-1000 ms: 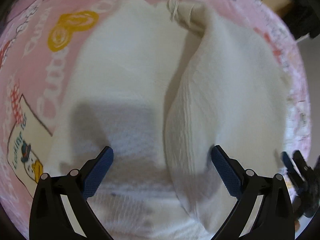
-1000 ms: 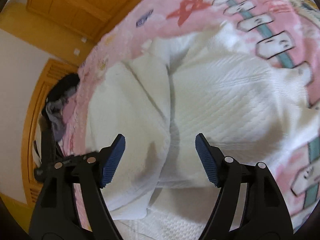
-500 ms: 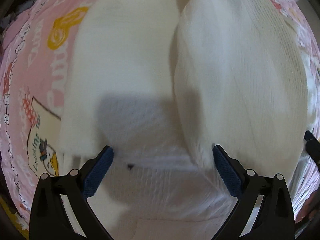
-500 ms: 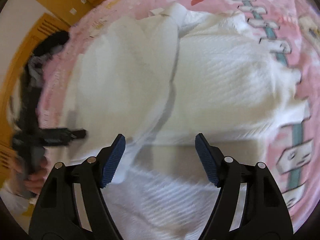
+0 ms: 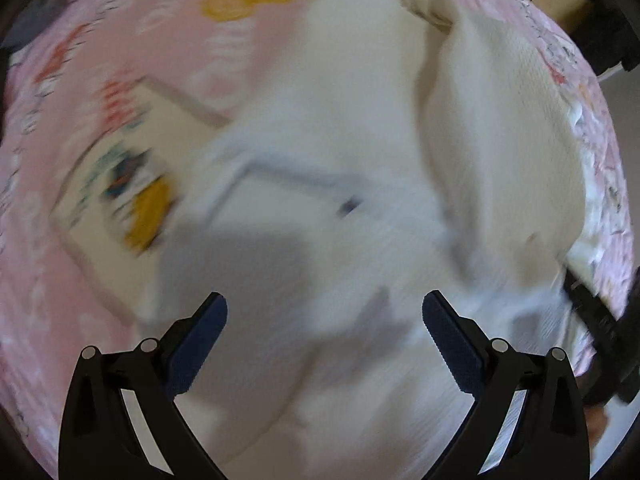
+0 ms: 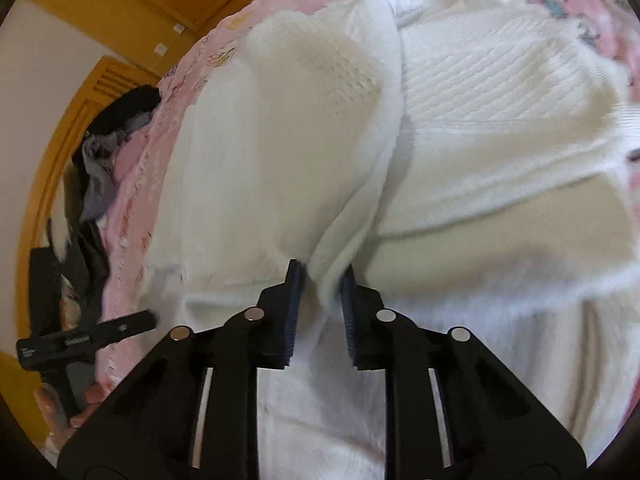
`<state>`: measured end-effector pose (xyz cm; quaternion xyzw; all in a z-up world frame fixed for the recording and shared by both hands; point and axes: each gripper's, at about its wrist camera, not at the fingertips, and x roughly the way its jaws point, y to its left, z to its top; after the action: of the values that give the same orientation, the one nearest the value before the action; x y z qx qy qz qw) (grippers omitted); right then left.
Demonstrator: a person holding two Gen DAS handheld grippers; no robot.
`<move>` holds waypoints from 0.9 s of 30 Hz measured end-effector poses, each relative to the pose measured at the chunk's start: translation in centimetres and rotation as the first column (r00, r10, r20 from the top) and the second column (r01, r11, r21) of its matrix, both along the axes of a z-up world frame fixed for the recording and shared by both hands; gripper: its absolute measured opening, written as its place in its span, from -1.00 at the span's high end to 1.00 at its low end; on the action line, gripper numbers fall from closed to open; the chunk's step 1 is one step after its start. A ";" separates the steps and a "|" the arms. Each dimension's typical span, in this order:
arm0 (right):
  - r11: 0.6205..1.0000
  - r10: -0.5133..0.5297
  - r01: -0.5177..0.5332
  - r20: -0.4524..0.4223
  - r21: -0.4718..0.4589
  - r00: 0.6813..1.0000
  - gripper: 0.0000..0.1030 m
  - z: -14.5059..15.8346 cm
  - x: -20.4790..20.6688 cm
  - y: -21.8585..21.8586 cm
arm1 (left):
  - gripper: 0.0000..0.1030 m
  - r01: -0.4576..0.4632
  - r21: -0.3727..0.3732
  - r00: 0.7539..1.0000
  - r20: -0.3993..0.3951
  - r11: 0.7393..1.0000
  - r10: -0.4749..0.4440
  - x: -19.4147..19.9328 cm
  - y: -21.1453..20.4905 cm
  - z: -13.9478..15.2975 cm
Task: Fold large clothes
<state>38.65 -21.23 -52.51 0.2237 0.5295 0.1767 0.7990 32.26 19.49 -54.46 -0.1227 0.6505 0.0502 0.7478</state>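
Right, my right tool [image 6: 319, 300] had just been closing and pinched a raised ridge of the white knit garment [image 6: 480, 92] between its pads. That ridge ran straight away from the tool, up the garment's middle, so the long axis lay along my line of reach. My left tool [image 5: 325, 336] hung wide open above the same garment, gripping nothing, cloth directly beneath it. Of the two, the right was the nearer, already on the fabric. The garment lay spread across the pink bed cover [image 5: 100, 60], a dark clothes heap [image 6: 108, 152] at the bed's edge.
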 end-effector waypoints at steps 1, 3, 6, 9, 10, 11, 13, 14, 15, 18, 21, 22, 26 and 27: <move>1.000 0.000 0.000 0.007 0.004 1.000 0.71 0.3 -0.9 -0.2 | -0.85 -0.011 0.020 1.000 -0.001 1.000 0.011 -1.9 1.0 0.1; 1.000 -0.008 0.008 0.013 0.001 1.000 0.70 0.6 -2.3 -0.5 | -0.85 -0.029 0.058 0.999 -0.012 0.998 0.030 -5.8 3.2 0.1; 1.000 -0.016 0.016 -0.019 0.020 1.000 0.65 0.9 -5.0 -2.3 | -0.85 -0.046 0.128 0.998 -0.039 0.991 0.051 -11.4 5.3 0.3; 0.994 -0.049 0.052 -0.033 0.101 0.998 -0.40 1.7 -9.3 -5.6 | -0.85 -0.033 0.184 0.998 -0.046 0.982 0.042 -16.6 7.2 0.5; 0.992 -0.069 0.071 -0.020 0.108 0.997 -0.47 1.9 -11.1 -6.8 | -0.85 -0.026 0.193 0.998 -0.046 0.981 0.036 -17.7 7.9 0.7; 0.991 -0.080 0.080 -0.008 0.107 0.997 -0.50 2.1 -12.4 -7.8 | -0.85 -0.020 0.198 0.998 -0.050 0.980 0.031 -19.2 9.4 1.0; 0.993 -0.073 0.074 -0.013 0.086 0.997 -0.50 2.1 -16.0 -10.8 | -0.85 -0.015 0.227 0.997 -0.068 0.974 0.031 -21.1 10.5 0.9; 0.994 -0.073 0.075 -0.022 0.079 0.997 -0.50 1.9 -17.6 -12.2 | -0.85 -0.013 0.243 0.997 -0.075 0.970 0.032 -21.4 10.7 1.0; 0.993 -0.081 0.084 -0.035 0.078 0.996 -0.50 1.5 -19.4 -13.9 | -0.85 -0.006 0.253 0.996 -0.088 0.967 0.029 -22.4 11.0 0.6; 0.991 -0.106 0.114 -0.101 0.074 0.989 -0.50 -0.1 -24.1 -18.3 | -0.85 0.011 0.243 0.992 -0.125 0.970 0.020 -24.6 12.5 -0.7; 0.986 -0.147 0.156 -0.157 0.049 0.977 -0.50 -1.7 -27.7 -21.2 | -0.85 0.025 0.262 0.988 -0.152 0.965 0.015 -25.9 12.0 -2.4; 0.985 -0.158 0.168 -0.173 0.045 0.972 -0.50 -2.3 -28.8 -21.8 | -0.85 0.027 0.272 0.988 -0.152 0.962 0.015 -25.9 11.7 -2.9; 0.990 -0.099 0.116 -0.178 0.083 0.979 -0.50 -2.9 -31.4 -21.8 | -0.85 -0.014 0.283 0.993 -0.105 0.959 0.046 -26.5 9.6 -3.0; 0.990 -0.070 0.091 -0.180 0.108 0.981 -0.50 -3.0 -31.7 -21.4 | -0.85 -0.020 0.272 0.995 -0.093 0.962 0.047 -26.5 8.6 -2.7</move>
<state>6.99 -42.60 -55.47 0.3057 0.5771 0.1542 0.7414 5.71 28.12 -57.13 -0.0278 0.6714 0.1573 0.7237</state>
